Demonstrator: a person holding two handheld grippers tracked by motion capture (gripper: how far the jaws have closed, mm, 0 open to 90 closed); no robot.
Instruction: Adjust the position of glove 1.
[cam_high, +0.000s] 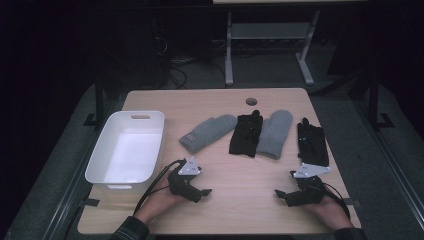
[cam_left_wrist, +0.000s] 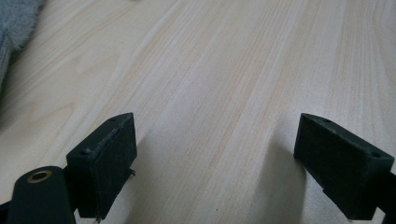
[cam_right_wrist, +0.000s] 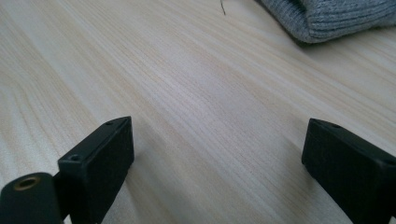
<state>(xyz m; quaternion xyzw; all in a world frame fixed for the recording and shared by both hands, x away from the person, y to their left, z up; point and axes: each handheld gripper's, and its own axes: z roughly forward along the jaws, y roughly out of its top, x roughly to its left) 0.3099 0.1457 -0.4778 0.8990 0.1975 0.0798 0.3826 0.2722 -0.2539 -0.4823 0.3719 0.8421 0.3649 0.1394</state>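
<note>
**Both hand-held grippers wide and empty at the near edge; four gloves in a row beyond**

Near edge: the left hand-held gripper (cam_high: 197, 192) rests low over the tabletop (cam_high: 240, 200), held from below by a hand in a plaid sleeve (cam_high: 131, 230). Its jaws stand wide apart with bare wood between them. The right hand-held gripper (cam_high: 284, 195) sits near the right corner, jaws equally wide, nothing between them. The two point inward toward each other, well apart.

Mid-table: a row of four gloves lies across the tabletop. From left: a grey mitten (cam_high: 207, 132), tilted; a black glove (cam_high: 246, 133); a second grey mitten (cam_high: 275, 134), touching the black glove's edge; a second black glove (cam_high: 312, 144), nearest the right hand-held gripper, just beyond it. In the right gripper view, a grey knitted cuff (cam_right_wrist: 336, 16) shows at upper right.

Left side: a white bin (cam_high: 102, 165), empty, stands beside the row, apart from the gloves.

Far: a table frame (cam_high: 229, 55) on the floor, dimly lit.
</note>
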